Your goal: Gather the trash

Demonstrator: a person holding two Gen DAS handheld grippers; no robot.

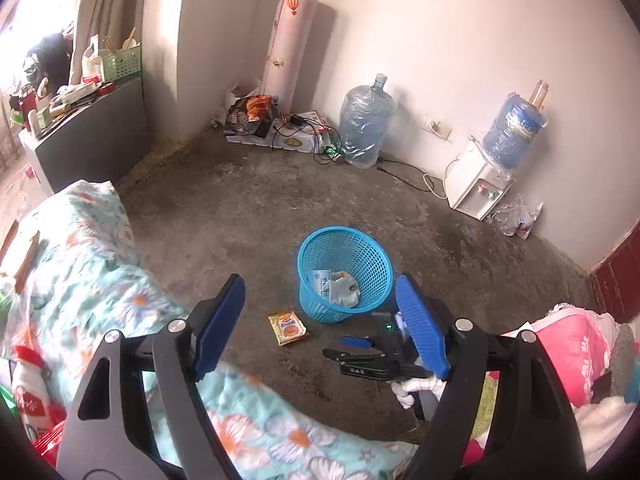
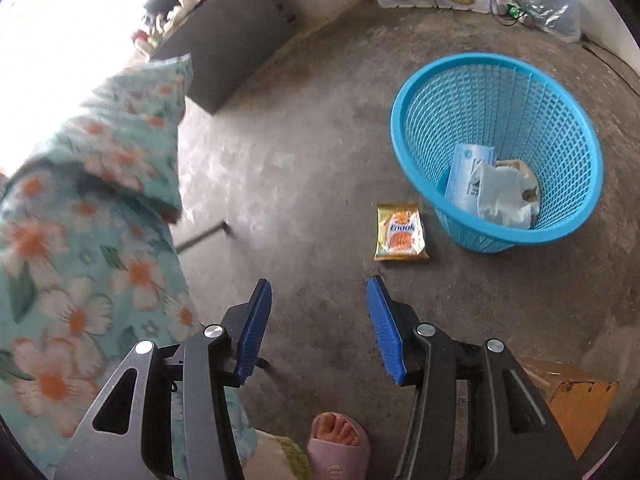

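A yellow snack packet [image 2: 401,233] lying mid-frame on the floor is showing blue lettering, roughly "Enaak". The other tool [image 1: 362,354], lower right, is showing "DAS", faintly.

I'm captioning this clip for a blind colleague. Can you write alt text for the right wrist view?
The right hand-held gripper, open and empty, points down at a concrete floor where a yellow snack packet lies beside a blue mesh basket already holding paper trash. A floral blanket fills the left side.
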